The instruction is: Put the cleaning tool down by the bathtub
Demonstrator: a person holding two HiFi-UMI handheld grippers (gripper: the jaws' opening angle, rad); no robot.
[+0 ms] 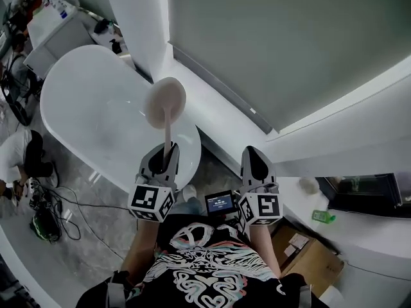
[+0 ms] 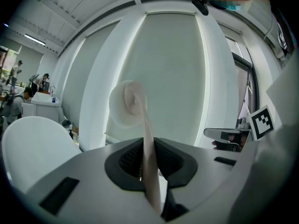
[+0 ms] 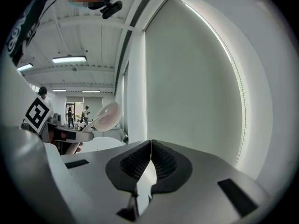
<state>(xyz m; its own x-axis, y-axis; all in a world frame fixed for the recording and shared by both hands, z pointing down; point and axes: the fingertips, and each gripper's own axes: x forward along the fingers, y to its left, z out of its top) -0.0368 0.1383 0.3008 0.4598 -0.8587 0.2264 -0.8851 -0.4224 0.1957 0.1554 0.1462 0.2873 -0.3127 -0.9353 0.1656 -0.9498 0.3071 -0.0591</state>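
Left hand-held gripper (image 1: 165, 154) clamped on cleaning tool (image 1: 166, 101) handle, round head over the bathtub (image 1: 83, 101); right hand-held gripper (image 1: 256, 161) closed, empty.

tub (image 1: 83, 108) ahead, floor cables (image 1: 40, 197) l.

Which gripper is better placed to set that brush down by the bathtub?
Left. The left gripper clamps the brush by its handle, with the round head over the bathtub. The right gripper is shut with nothing in it and is farther from the bathtub.
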